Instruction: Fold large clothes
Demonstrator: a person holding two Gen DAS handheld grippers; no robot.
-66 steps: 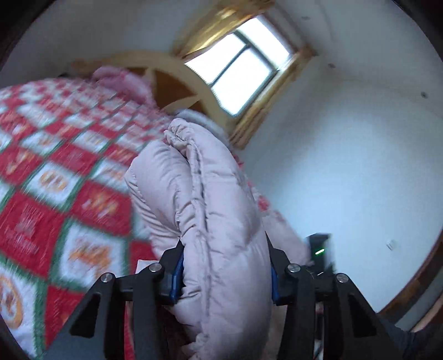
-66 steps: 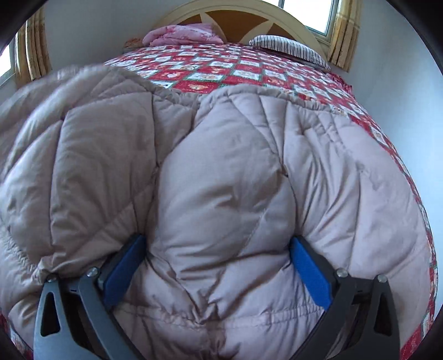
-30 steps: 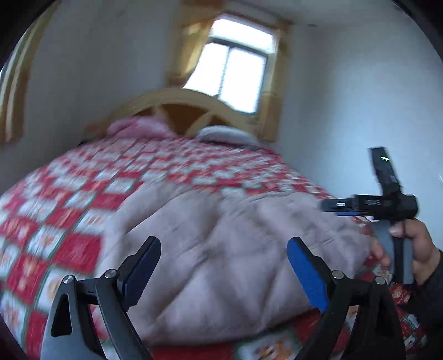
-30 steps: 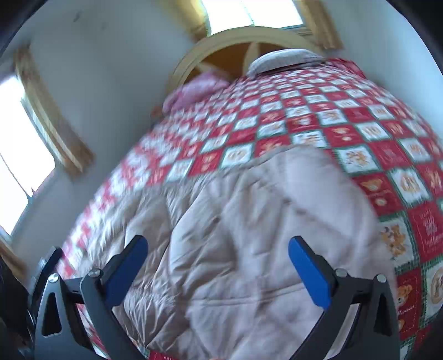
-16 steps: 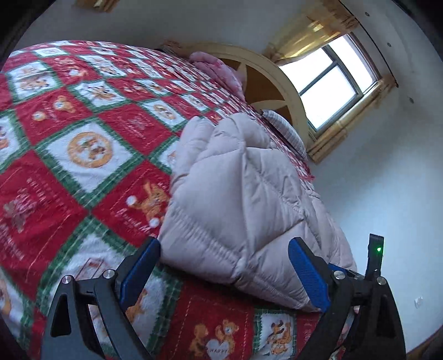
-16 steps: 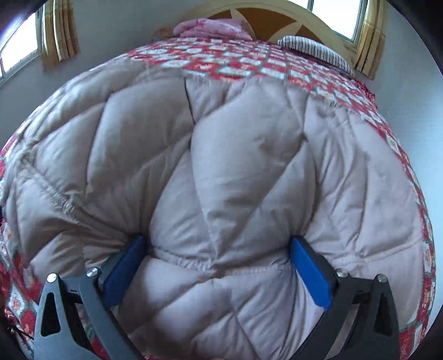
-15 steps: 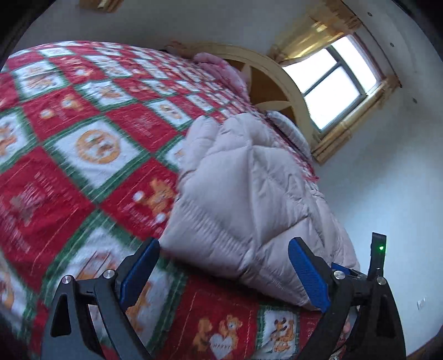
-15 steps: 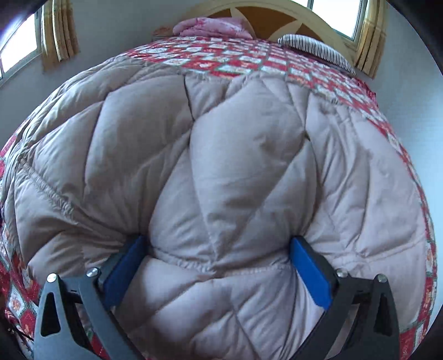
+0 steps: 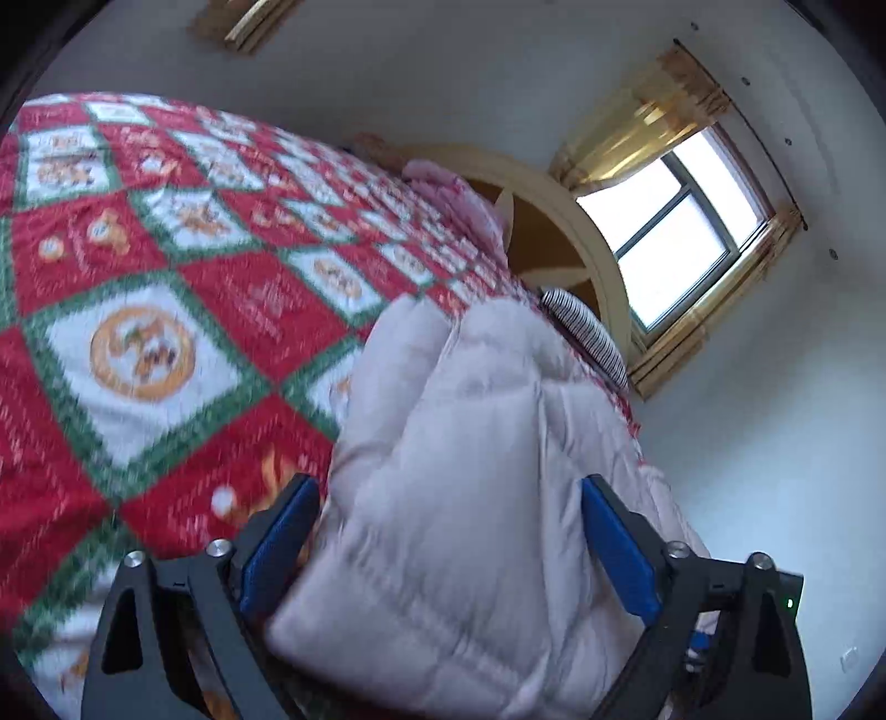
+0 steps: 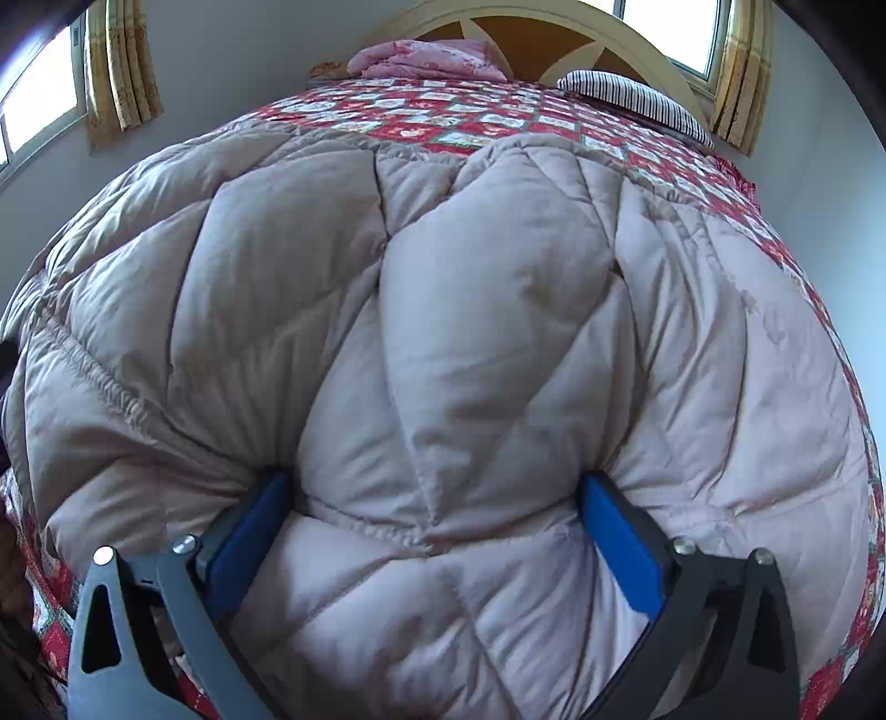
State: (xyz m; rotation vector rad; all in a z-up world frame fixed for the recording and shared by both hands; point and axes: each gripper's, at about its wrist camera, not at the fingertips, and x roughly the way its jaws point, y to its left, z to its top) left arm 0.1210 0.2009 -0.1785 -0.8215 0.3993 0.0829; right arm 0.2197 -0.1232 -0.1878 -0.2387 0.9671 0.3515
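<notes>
A large pale pink quilted down coat (image 9: 476, 471) lies folded on the red patterned bedspread (image 9: 166, 288). It fills most of the right wrist view (image 10: 443, 343). My left gripper (image 9: 448, 531) is open, its blue pads on either side of the coat's near end. My right gripper (image 10: 437, 526) is open wide, with the coat's puffy edge bulging between its blue pads. Neither gripper pinches the fabric.
The bed has a curved wooden headboard (image 10: 542, 33), a pink folded blanket (image 10: 426, 58) and a striped pillow (image 10: 631, 94) at its head. Windows with yellow curtains (image 9: 681, 221) are in the white walls. The bed edge runs below the coat.
Both grippers were shut on the coat two seconds ago, then let go and swung away. The left gripper has since moved in over the coat's end; the right has held still half a second.
</notes>
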